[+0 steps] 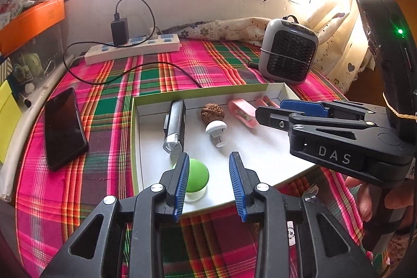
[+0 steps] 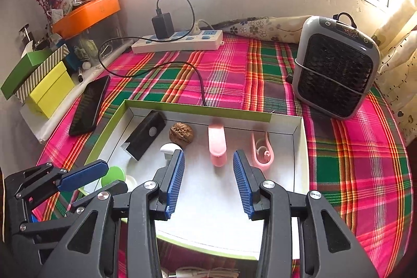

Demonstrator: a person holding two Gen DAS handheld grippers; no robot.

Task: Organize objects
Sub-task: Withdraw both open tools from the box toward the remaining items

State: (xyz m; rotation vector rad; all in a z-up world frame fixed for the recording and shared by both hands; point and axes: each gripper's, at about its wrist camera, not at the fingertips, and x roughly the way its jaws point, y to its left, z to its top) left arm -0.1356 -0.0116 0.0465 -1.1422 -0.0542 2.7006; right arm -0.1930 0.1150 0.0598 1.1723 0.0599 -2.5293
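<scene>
A shallow white box with a green rim (image 1: 133,137) (image 2: 198,109) lies on the plaid cloth. In it are a black torch (image 1: 175,127) (image 2: 144,138), a walnut (image 1: 212,113) (image 2: 181,134), a white knob (image 1: 215,130) (image 2: 169,149), a pink clip (image 1: 242,112) (image 2: 217,145), a pink loop (image 1: 265,102) (image 2: 262,150) and a green dome (image 1: 198,176) (image 2: 114,173). My left gripper (image 1: 208,155) (image 2: 116,175) hovers open over the box's near left part, with the green dome just behind its left finger. Over the box's middle, my right gripper (image 2: 208,153) (image 1: 271,108) is open and holds nothing.
A black phone (image 1: 63,129) (image 2: 90,106) lies left of the box. A power strip with a charger and cable (image 1: 133,48) (image 2: 177,42) sits at the back, and a grey fan heater (image 1: 288,54) (image 2: 335,67) at the back right. Boxes (image 2: 44,85) are stacked at the left wall.
</scene>
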